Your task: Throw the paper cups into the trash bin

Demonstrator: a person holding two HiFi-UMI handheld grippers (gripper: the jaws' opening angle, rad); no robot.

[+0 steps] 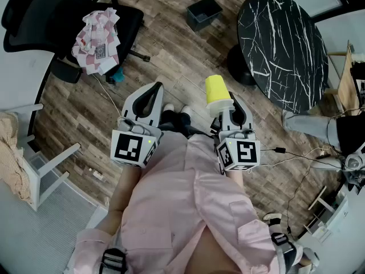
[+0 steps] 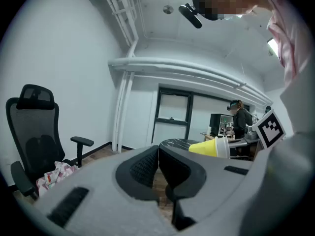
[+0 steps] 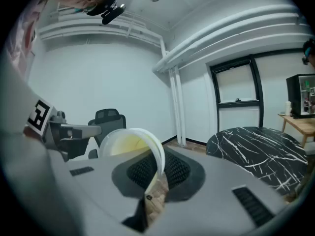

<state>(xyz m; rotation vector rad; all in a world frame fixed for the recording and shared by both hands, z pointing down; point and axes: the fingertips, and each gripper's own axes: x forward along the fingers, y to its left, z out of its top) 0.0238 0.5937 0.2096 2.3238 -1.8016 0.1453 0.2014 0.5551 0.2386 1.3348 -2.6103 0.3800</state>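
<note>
Head view: the right gripper (image 1: 226, 111) sits just right of centre and pinches a yellow paper cup (image 1: 216, 89) by its white rim, the cup's base pointing toward 12 o'clock. The left gripper (image 1: 155, 89) is at 9 o'clock of it, well apart, with nothing in it. A dark trash bin (image 1: 203, 12) stands on the wooden floor at 12 o'clock, far from the cup. A black marble table (image 1: 282, 44) fills 2 o'clock, and an office chair (image 1: 68, 13) carrying a checked cloth (image 1: 97, 34) is at 10 o'clock.

Left gripper view: the left gripper (image 2: 158, 157) has its jaws pressed together on nothing. The yellow paper cup (image 2: 207, 147) shows at 3 o'clock, lying sideways.

Right gripper view: the right gripper (image 3: 156, 173) clamps the wall of the yellow paper cup (image 3: 129, 142) at its rim, the open mouth facing the camera. The marble table (image 3: 261, 146) lies at 3 o'clock.
</note>
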